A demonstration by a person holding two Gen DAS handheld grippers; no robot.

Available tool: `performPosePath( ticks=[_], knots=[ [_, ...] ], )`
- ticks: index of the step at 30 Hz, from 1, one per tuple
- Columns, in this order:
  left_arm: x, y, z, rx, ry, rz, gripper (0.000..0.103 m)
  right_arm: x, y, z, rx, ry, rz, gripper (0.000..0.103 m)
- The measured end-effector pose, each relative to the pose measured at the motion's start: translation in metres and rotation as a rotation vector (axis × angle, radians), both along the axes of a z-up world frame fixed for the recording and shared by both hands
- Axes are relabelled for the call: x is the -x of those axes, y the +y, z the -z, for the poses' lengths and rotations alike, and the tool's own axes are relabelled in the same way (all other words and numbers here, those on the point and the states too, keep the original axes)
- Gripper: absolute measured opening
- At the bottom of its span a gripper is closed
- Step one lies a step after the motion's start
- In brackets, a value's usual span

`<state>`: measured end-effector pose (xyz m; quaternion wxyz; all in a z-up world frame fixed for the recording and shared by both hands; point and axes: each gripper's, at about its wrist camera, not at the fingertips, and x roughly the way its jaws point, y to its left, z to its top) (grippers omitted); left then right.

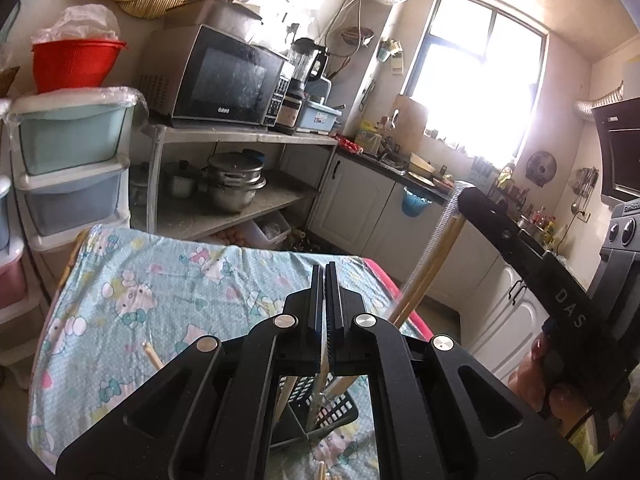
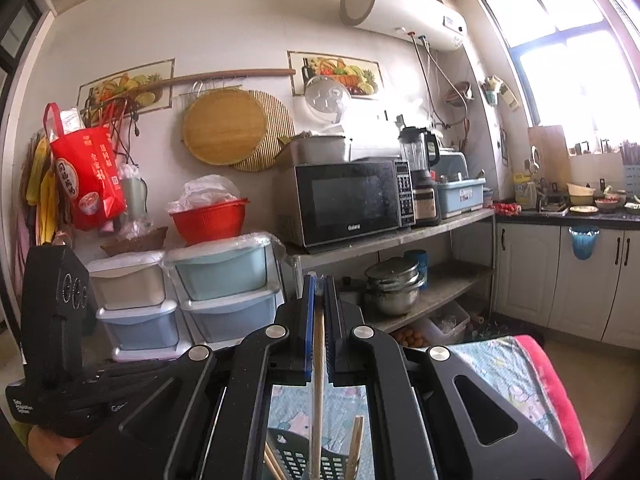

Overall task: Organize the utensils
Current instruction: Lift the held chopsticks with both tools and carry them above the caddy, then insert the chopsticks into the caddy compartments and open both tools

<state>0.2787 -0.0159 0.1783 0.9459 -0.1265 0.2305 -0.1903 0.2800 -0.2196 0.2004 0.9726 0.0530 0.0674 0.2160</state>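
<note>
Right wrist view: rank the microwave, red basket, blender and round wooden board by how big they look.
1. Microwave
2. Wooden board
3. Red basket and blender: similar; unsure. The basket is wider, the blender taller.
All stand at roughly the same wall, so nearness hardly skews it.

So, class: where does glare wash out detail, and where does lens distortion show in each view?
Left wrist view: the window blows out white, hazing the counter below; walls curve at the edges. Right wrist view: the window glares less, the microwave stays sharp, and the wall bows.
</note>
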Motion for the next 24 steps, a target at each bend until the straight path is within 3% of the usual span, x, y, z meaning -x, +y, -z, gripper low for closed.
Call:
performPosePath(
  ticks=[24],
  knots=[
    [0.000,0.010,0.052,-0.011,0.078,-0.023,0.000,-0.013,0.004,0.068,-0.028,0.128,0.032,0.006]
  ],
)
